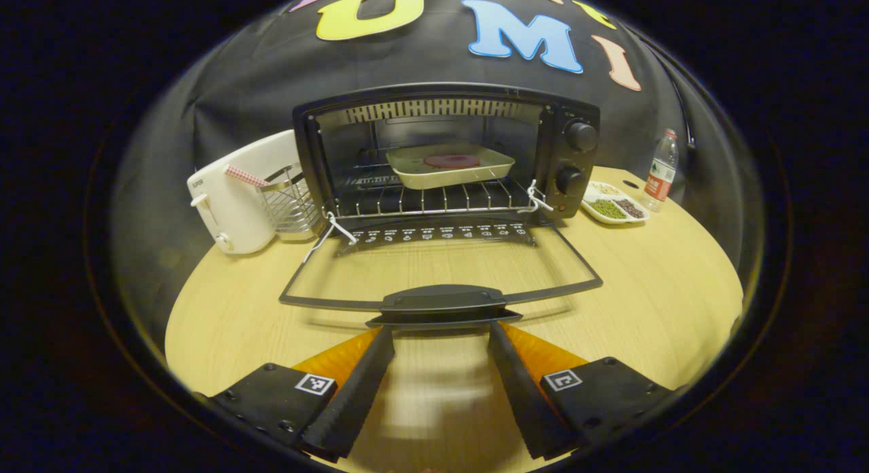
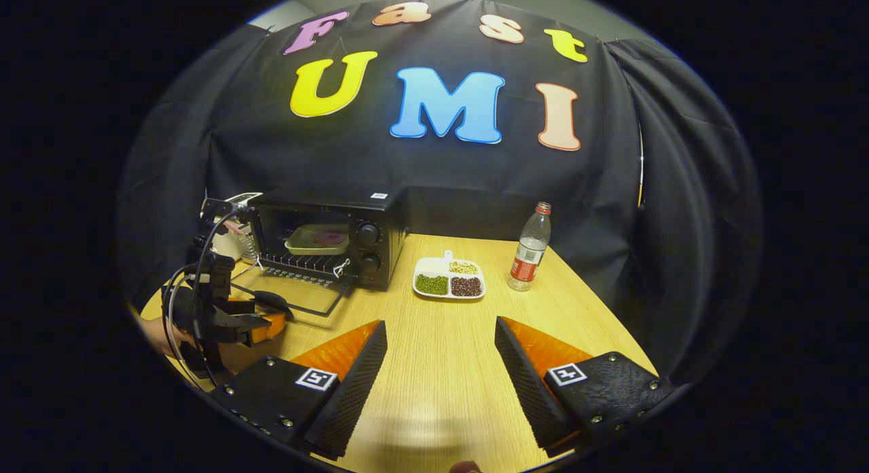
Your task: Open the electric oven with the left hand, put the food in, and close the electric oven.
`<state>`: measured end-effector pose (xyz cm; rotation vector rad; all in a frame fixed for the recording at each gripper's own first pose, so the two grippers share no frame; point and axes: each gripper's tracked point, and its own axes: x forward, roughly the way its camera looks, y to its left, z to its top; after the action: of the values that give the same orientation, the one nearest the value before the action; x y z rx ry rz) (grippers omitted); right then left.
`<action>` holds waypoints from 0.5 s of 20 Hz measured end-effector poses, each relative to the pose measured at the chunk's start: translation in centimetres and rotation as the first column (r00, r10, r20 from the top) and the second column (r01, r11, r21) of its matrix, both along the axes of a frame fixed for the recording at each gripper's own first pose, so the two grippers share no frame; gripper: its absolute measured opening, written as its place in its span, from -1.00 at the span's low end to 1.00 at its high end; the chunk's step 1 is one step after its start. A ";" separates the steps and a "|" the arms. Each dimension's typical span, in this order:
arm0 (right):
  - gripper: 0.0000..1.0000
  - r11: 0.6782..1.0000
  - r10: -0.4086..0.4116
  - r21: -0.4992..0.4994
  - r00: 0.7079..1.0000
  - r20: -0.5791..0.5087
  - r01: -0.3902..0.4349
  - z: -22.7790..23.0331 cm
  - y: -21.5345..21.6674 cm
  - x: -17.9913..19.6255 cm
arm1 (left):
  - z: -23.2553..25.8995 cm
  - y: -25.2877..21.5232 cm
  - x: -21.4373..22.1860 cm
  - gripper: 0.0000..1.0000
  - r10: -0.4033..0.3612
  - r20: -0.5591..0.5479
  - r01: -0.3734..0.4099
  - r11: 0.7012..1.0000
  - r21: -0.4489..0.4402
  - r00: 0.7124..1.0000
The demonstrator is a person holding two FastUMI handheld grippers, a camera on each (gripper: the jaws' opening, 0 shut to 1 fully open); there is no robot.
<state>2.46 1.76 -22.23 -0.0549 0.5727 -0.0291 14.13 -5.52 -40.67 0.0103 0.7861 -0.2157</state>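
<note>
- Your left tool has its fingers spread wide and grips nothing; the tips sit just under the black handle of the glass oven door, which lies folded flat down toward you, likely because you mean to lift it shut from below.
- Straight ahead of that tool, the black electric oven stands open with the cream baking tray on its wire rack, a round reddish piece of food lying in the tray. Judging by this, only the closing is left.
- Your right tool hangs wide open and empty over the pale wooden bench, well apart from the oven, keeping out of the door's swing.
- Ahead-left of the left tool stand a white toaster and a wire basket; ahead-right sit a white divided dish of beans and a clear plastic bottle. None lies in the door's path.
</note>
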 end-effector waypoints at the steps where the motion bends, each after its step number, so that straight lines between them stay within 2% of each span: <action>1: 0.94 1.000 0.002 -0.002 1.000 0.002 -0.002 0.1 0.1 0.0 | 0.1 0.0 0.2 1.00 0.000 0.009 0.000 1.000 0.004 1.000; 4: 0.93 1.000 0.021 0.000 1.000 0.015 -0.021 0.4 0.8 0.5 | 1.2 0.0 0.2 0.84 -0.008 0.040 0.007 1.000 0.018 0.999; 6: 0.93 0.999 0.039 0.011 0.999 0.027 -0.039 0.6 1.5 0.7 | 2.9 0.2 0.3 0.92 -0.021 0.093 0.018 1.000 0.025 0.995; 8: 0.93 0.998 0.057 0.015 0.998 0.031 -0.058 0.6 2.1 0.9 | 4.9 0.6 0.6 0.83 -0.026 0.137 0.023 1.000 0.020 0.990; 10: 0.93 0.997 0.071 0.023 0.997 0.033 -0.072 0.6 2.6 1.1 | 6.8 0.8 1.4 0.83 -0.013 0.174 0.013 1.000 0.002 0.985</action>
<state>3.57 4.35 -21.66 -0.0513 0.5383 0.0462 15.51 -4.76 -33.91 0.0343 0.6118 -0.2238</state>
